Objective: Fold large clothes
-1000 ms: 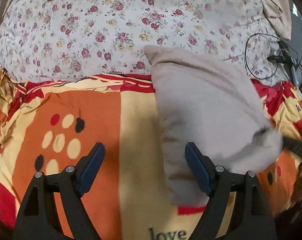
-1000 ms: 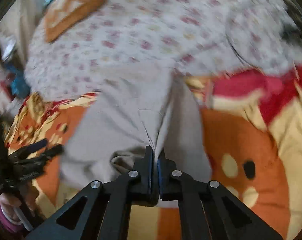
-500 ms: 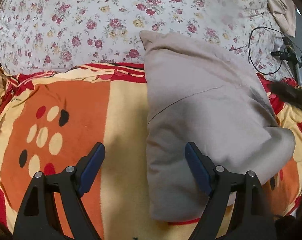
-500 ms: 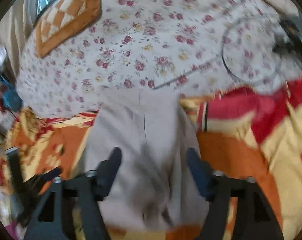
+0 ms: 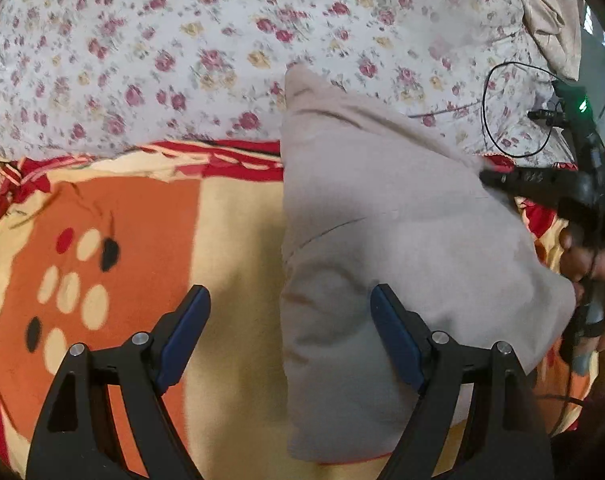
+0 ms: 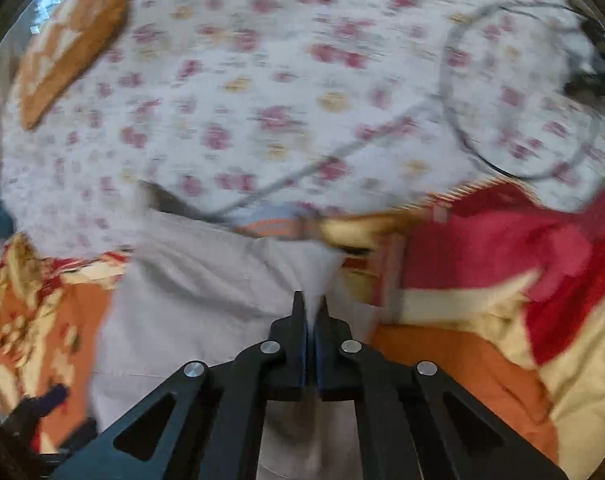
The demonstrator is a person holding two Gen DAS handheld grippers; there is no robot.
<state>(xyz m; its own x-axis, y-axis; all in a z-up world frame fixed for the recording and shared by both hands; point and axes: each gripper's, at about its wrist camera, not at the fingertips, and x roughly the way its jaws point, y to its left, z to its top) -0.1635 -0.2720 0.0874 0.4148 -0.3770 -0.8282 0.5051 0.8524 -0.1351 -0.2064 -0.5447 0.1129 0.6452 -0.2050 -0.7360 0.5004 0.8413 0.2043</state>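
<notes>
A grey folded garment (image 5: 402, 220) lies on the orange, yellow and red blanket (image 5: 142, 240), its far corner reaching onto the floral sheet. My left gripper (image 5: 289, 296) hovers open over the garment's left edge, one finger above the cloth and the other above the blanket, with nothing gripped. My right gripper (image 6: 310, 300) is shut on the garment's (image 6: 206, 300) right edge, and cloth bunches up at its tips. From the left wrist view the right gripper (image 5: 487, 178) comes in from the right side, with a person's hand (image 5: 582, 256) behind it.
The white floral sheet (image 5: 182, 60) covers the far half of the bed. A black cable loop (image 5: 487, 120) and a small device lie at the far right. An orange patterned cushion (image 6: 70, 48) sits at the far left, and a beige cloth (image 5: 550, 12) at the top right.
The right gripper let go of the lifted garment end, opened, moved along the garment and shut again on its right edge. The garment now lies flatter. The left gripper stayed open, almost still.
</notes>
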